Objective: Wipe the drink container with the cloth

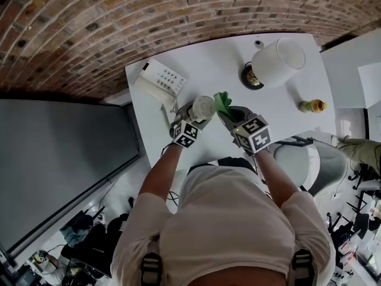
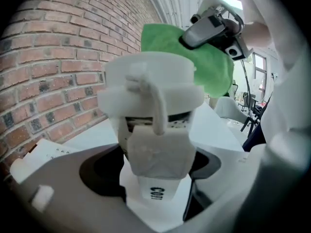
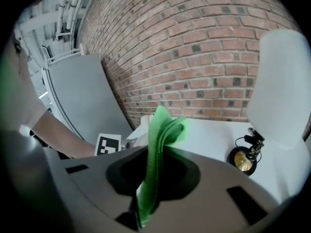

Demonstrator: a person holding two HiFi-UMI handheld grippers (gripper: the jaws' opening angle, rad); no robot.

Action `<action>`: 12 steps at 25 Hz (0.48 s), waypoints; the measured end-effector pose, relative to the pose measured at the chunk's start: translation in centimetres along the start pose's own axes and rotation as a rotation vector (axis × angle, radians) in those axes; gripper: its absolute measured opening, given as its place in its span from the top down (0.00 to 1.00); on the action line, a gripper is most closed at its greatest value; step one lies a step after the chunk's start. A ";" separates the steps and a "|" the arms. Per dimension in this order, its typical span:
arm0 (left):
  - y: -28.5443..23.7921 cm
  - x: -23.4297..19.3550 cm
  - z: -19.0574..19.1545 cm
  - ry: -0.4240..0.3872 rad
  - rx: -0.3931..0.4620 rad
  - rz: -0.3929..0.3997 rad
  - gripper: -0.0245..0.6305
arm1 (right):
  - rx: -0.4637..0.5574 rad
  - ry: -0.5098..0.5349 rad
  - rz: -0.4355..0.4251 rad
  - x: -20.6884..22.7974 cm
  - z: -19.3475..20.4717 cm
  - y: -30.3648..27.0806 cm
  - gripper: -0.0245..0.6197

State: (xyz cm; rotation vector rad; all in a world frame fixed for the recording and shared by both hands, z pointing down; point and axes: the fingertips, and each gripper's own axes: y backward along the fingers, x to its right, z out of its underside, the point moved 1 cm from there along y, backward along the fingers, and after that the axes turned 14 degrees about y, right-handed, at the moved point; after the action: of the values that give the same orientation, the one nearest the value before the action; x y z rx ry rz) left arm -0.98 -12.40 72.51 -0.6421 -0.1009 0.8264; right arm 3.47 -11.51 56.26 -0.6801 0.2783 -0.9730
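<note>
My left gripper (image 1: 193,117) is shut on a white lidded drink cup (image 1: 203,107), held upright above the table. In the left gripper view the cup (image 2: 154,125) fills the space between the jaws, its sleeve printed with dark letters. My right gripper (image 1: 233,117) is shut on a folded green cloth (image 1: 223,102). The cloth (image 2: 204,62) touches the far side of the cup's lid. In the right gripper view the cloth (image 3: 156,154) stands up from between the closed jaws.
A white table (image 1: 208,64) stands against a brick wall. On it are a white desk phone (image 1: 159,78), a lamp with a white shade (image 1: 277,62) on a brass base (image 3: 244,158), and a small yellow bottle (image 1: 313,106). A grey chair (image 1: 309,162) stands at the right.
</note>
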 end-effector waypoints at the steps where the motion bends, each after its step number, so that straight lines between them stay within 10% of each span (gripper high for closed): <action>1: 0.0 0.0 0.0 -0.001 0.003 0.002 0.39 | -0.004 -0.005 0.009 0.7 0.1 -0.2 0.90; 12: 0.0 0.0 -0.1 0.009 0.006 0.016 0.39 | -0.005 -0.138 -0.020 2.3 0.4 -4.0 0.90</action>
State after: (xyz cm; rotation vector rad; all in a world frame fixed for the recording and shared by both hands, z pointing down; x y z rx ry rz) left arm -0.96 -12.49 72.46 -0.6419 -0.0852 0.8386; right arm 2.27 -14.80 59.33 -0.7519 0.1534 -0.9397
